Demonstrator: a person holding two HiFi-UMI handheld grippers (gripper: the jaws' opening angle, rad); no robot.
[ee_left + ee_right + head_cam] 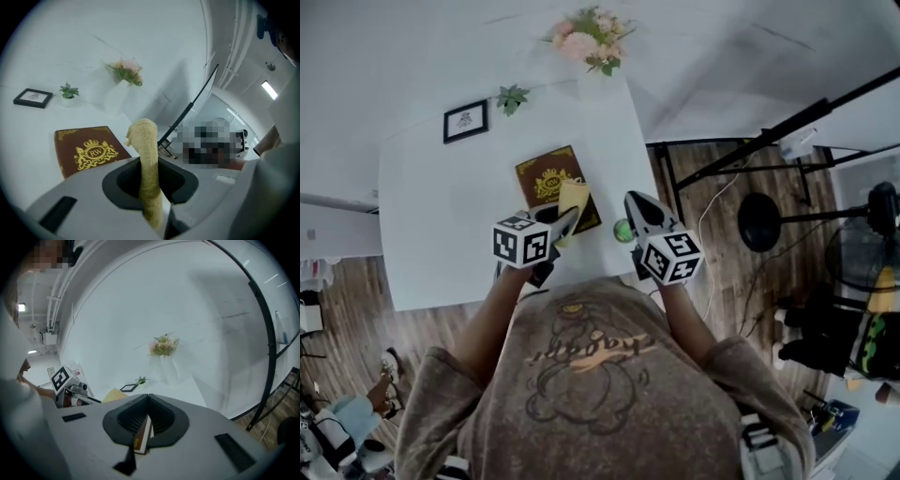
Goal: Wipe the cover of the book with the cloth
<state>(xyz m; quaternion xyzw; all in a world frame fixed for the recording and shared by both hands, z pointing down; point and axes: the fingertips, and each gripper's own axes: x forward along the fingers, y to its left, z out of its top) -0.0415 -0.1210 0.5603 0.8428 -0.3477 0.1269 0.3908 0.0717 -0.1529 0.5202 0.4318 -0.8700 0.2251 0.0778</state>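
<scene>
A brown book with a gold crest lies flat on the white table; in the left gripper view the book sits ahead and to the left. My left gripper is shut on a yellow cloth, which hangs over the book's near right corner. In its own view the cloth rises from between the jaws of the left gripper. My right gripper hovers just right of the book, jaws together. In its own view the tips of the right gripper meet, and a sliver of book shows below them.
At the table's far side stand a black picture frame, a small green plant and a vase of pink flowers. The table's right edge lies close to the right gripper. Beyond it, on the wooden floor, are a black stand and cables.
</scene>
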